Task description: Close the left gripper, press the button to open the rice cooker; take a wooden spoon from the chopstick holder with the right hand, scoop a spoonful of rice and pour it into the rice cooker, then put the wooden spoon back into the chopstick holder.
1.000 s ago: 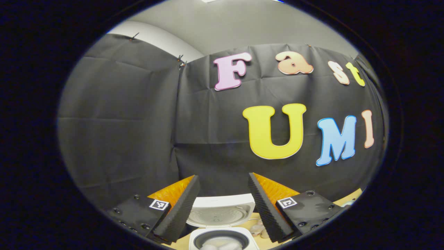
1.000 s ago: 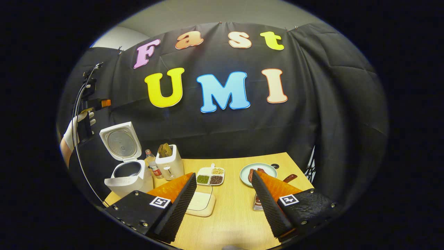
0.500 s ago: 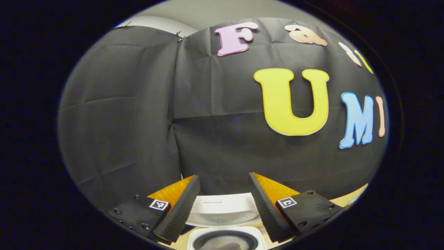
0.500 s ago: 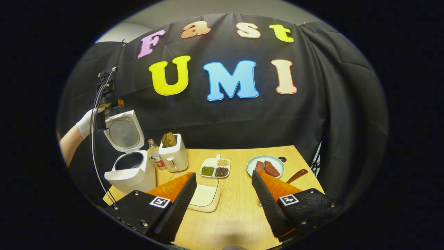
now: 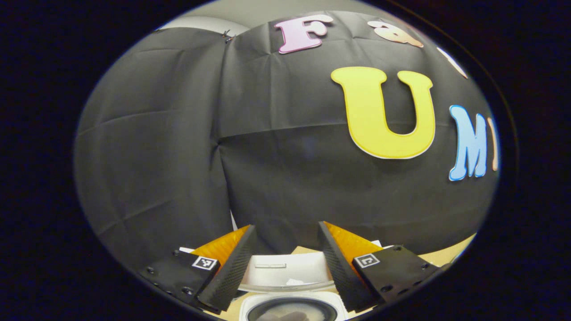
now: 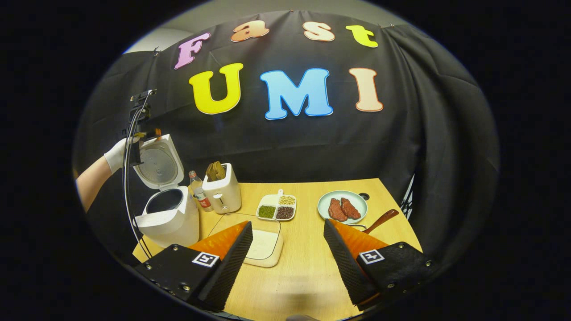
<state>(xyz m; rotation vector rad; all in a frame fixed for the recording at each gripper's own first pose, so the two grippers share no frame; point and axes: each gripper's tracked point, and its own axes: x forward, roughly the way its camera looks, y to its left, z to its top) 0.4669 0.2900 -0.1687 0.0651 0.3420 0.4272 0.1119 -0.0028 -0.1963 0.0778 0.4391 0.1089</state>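
The rice cooker (image 6: 167,214) is seen with its lid raised, so the button step is judged done. The left gripper (image 5: 285,263) is held above the cooker, fingers wide. The right gripper (image 6: 287,258) is held empty, fingers wide, over the counter (image 6: 308,267) beside the cooker.

We see black cloth (image 6: 285,147) hanging creased as the booth's wall, clipped at its top edge beneath a pale grey wall (image 5: 250,9). A light wooden surface (image 6: 308,267) stands before it under even light.
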